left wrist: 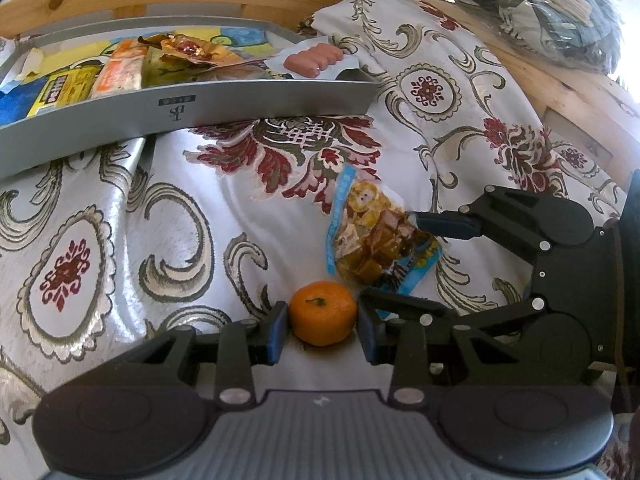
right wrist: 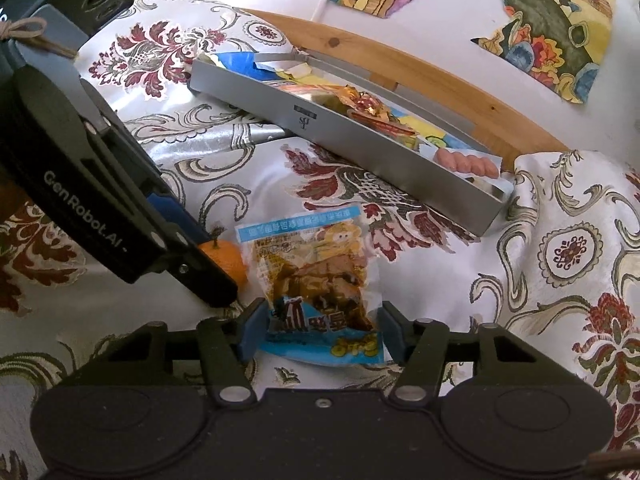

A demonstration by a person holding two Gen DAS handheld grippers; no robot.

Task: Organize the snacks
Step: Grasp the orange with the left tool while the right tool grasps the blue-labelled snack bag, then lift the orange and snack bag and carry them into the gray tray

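A patterned cloth [left wrist: 208, 216] lies under both tools; ahead of them sits a long grey tray [right wrist: 360, 140] holding wrapped snacks and a pack of sausages [left wrist: 314, 60]; the right gripper [right wrist: 320, 330] stands wide, its pads flanking the near end of a blue-edged snack packet [right wrist: 316, 276]; beside it, the left gripper [left wrist: 322, 330] brackets a mandarin [left wrist: 322, 312], pads just at its sides, grip uncertain.

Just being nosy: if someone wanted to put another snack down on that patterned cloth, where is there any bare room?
Bare cloth spreads wide on the orange's far side from the packet, below the grey tray. Another open patch lies beyond the snack packet, toward the tray's sausage end. It is crowded around both grippers, and the tray is nearly full.
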